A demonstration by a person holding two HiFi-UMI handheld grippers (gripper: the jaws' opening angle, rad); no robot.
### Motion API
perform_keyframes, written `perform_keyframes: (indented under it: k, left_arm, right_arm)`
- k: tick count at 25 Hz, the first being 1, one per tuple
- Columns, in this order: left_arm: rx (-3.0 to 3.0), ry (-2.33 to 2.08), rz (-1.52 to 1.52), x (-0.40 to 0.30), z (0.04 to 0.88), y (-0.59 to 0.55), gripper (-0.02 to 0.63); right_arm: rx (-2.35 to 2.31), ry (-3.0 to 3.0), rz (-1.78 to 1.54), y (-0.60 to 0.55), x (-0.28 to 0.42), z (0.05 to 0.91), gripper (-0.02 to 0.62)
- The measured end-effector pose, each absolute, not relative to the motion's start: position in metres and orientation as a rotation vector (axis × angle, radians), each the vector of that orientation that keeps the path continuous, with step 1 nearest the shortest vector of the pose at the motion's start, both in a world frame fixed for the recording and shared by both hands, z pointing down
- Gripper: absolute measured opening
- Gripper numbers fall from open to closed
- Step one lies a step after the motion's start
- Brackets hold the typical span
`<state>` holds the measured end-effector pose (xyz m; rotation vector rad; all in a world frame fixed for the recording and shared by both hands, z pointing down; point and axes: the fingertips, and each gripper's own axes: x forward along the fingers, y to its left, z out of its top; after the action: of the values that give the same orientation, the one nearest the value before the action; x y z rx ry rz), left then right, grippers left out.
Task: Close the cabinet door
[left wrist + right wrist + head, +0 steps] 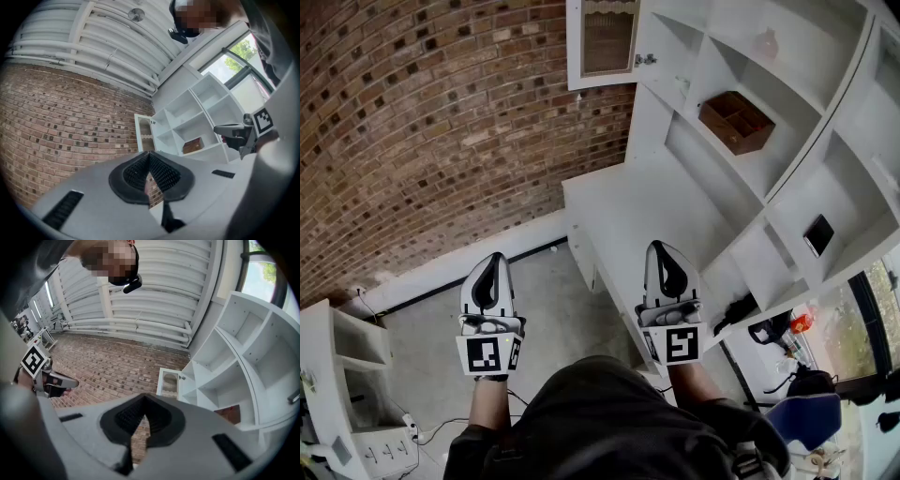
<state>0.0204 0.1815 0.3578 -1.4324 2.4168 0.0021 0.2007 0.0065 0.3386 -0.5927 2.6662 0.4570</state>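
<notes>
A white cabinet door (pixel 603 42) with a glass pane stands swung open from the top left of the white shelf unit (pixel 741 187), against the brick wall. The door (pixel 143 133) shows small and far ahead in the left gripper view, and the door (pixel 168 382) also shows in the right gripper view. My left gripper (pixel 491 273) and right gripper (pixel 667 264) are held side by side near my body, well short of the door. Both have their jaws together with nothing between them.
A brown wooden box (pixel 736 122) sits in one shelf compartment, and a dark flat thing (pixel 817 234) lies in another. The brick wall (pixel 441 122) runs along the left. A small white shelf (pixel 352 394) stands at lower left. Bags and clutter (pixel 787 347) lie at lower right.
</notes>
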Motion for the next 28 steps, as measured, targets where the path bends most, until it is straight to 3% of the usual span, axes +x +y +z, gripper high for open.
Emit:
perform_keyframes:
  k: [18,24,28]
  left_arm:
    - [-1.38,2.426,0.022,0.015,0.349,0.188,0.002]
    - [-1.361,2.425,0.03,0.016,0.343,0.186,0.002]
    - [-1.355,2.44,0.031,0.018,0.349,0.183,0.002]
  right_arm:
    - [-0.504,2.643,0.493,0.012,0.187,0.319,0.008]
    - [-0.484,2.586,0.511,0.013,0.188,0.297,0.256]
    - [-0.491,2.581,0.5,0.008,0.192,0.302,0.275]
